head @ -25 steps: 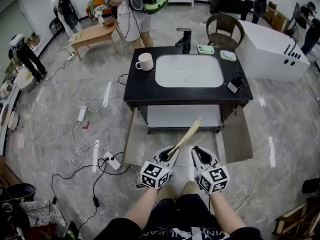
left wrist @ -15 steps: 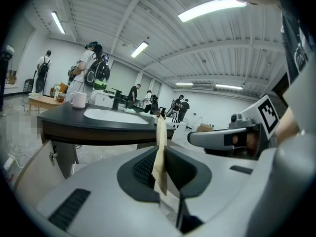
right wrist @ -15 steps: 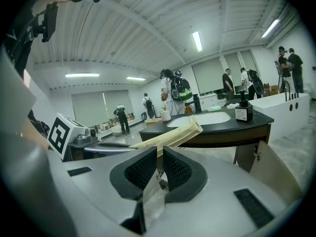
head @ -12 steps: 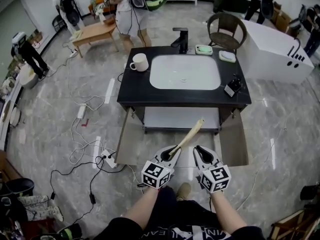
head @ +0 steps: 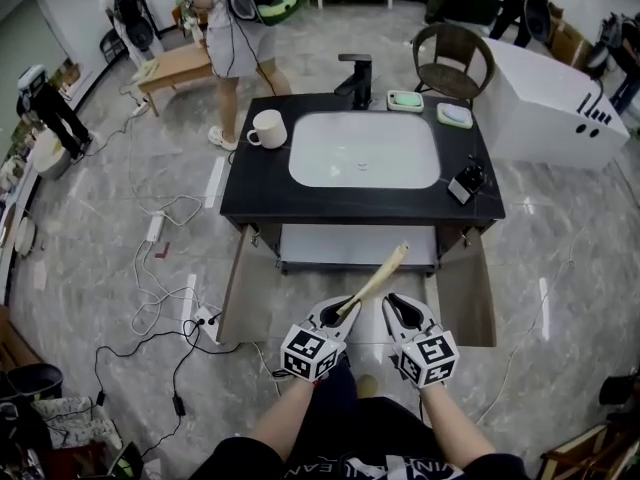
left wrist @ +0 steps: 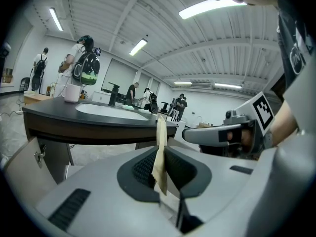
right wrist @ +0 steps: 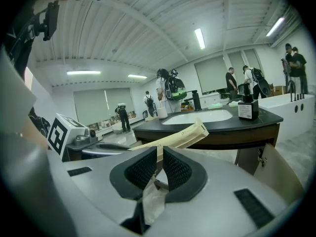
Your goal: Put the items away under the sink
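Left gripper [head: 337, 313]: jaws clamped on the near end of a long cream packet [head: 378, 276]. The packet sticks out forward and up, tilted right. Its far end is short of the open cabinet's shelf [head: 355, 243], so the packet is in the air in front of the cabinet, not inside it.

Right gripper [head: 400, 310]: just beside the left one, jaws drawn together to a thin slit. A pale crumpled scrap [right wrist: 152, 201] sits in the slot behind its pads. I can't tell if it's pinched.

Both cabinet doors [head: 248, 286] are swung wide below the black countertop [head: 258, 196]. On top are the white basin [head: 365, 151], faucet [head: 355, 76], mug [head: 267, 128] at left, two soap dishes [head: 407, 99] at the back and a dark bottle [head: 466, 180] at right. A power strip [head: 206, 317] with cables is on the floor to the left.
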Action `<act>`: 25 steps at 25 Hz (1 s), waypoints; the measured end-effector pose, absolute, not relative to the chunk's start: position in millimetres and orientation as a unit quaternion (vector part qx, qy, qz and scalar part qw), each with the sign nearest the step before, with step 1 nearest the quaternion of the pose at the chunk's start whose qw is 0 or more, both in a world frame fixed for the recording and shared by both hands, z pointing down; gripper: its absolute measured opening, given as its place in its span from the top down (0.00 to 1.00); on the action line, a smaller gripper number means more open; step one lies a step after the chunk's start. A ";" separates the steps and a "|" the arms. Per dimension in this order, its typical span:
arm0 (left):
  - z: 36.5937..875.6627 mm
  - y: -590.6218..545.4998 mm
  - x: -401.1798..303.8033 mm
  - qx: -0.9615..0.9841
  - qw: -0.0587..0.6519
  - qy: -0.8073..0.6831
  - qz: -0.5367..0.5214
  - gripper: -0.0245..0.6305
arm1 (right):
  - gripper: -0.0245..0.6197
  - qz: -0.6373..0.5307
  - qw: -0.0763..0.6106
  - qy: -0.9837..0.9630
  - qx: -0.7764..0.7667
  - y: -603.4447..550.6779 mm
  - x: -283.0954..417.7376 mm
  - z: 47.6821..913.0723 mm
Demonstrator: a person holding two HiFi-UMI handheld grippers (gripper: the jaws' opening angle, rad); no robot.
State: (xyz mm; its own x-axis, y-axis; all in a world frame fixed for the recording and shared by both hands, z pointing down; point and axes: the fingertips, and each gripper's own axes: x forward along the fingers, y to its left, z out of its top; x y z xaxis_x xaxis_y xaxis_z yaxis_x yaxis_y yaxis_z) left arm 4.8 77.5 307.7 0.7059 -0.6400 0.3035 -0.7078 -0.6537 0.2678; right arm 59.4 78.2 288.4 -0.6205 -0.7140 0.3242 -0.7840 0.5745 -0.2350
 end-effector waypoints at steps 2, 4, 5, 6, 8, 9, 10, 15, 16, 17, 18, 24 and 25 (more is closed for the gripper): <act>321.8 66.2 6.7 0.907 0.186 -0.365 0.094 0.91 | 0.90 0.182 0.094 -0.880 0.427 65.1 60.8 303.2; 339.5 52.7 9.3 0.911 0.183 -0.355 0.100 0.91 | 0.90 0.183 0.089 -0.879 0.431 49.7 61.7 321.4; 349.8 46.2 10.9 0.914 0.180 -0.348 0.104 0.91 | 0.90 0.182 0.086 -0.879 0.433 42.5 61.9 331.2; 361.0 39.6 13.0 0.917 0.177 -0.340 0.108 0.91 | 0.90 0.177 0.083 -0.879 0.435 35.6 62.5 341.5; 385.4 25.0 18.5 0.922 0.171 -0.330 0.110 0.91 | 0.90 0.165 0.082 -0.881 0.435 21.7 64.5 364.7; 398.5 17.2 20.9 0.924 0.169 -0.326 0.110 0.91 | 0.90 0.161 0.082 -0.882 0.435 14.6 65.4 378.2; 412.0 9.2 23.0 0.925 0.166 -0.322 0.109 0.91 | 0.90 0.159 0.081 -0.882 0.435 7.3 66.0 392.6; 484.1 -26.9 36.8 0.935 0.152 -0.306 0.097 0.91 | 0.90 0.140 0.080 -0.885 0.437 -27.3 70.1 466.5; 499.5 -32.3 38.7 0.936 0.150 -0.304 0.096 0.91 | 0.90 0.133 0.083 -0.887 0.435 -32.7 70.1 482.6; 514.8 -37.1 40.2 0.937 0.148 -0.303 0.093 0.91 | 0.90 0.126 0.085 -0.888 0.433 -38.0 70.3 499.3; 530.3 -41.8 41.6 0.938 0.146 -0.302 0.091 0.91 | 0.90 0.121 0.085 -0.890 0.432 -43.7 70.9 516.4; 634.2 -76.0 42.0 0.942 0.124 -0.303 0.069 0.91 | 0.90 0.070 0.068 -0.904 0.415 -83.8 68.0 619.0; 652.3 -82.2 39.9 0.943 0.118 -0.305 0.067 0.91 | 0.90 0.063 0.066 -0.907 0.411 -89.8 66.1 636.4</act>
